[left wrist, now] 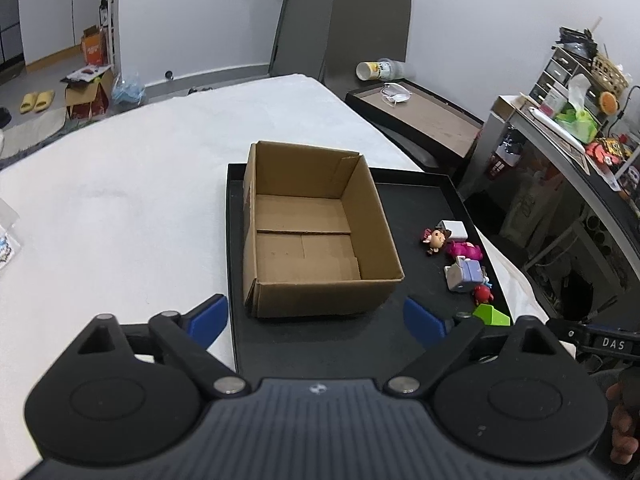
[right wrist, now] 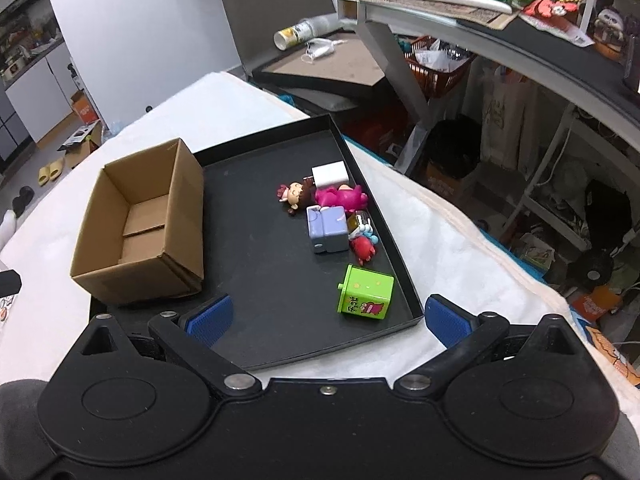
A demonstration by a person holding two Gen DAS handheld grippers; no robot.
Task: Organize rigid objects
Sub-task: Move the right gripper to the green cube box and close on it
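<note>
A white-covered worktop (left wrist: pixel 120 208) carries a black tray (right wrist: pixel 260 280). Both claws, left (left wrist: pixel 316 320) and right (right wrist: pixel 328 318), hang wide and empty over the tray's near edge. Beyond, the cardboard box (left wrist: pixel 312 236) sits left; toys (right wrist: pixel 332 216) cluster along its right edge.

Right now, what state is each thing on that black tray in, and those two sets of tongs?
cardboard box: open-topped, empty, upright on the tray.
black tray: flat on the white cloth.
green cube toy: tipped on its side, near the tray corner.
purple block toy: lying among the figures.
pink figure: lying down.
left tongs: open, holding nothing.
right tongs: open, holding nothing.
</note>
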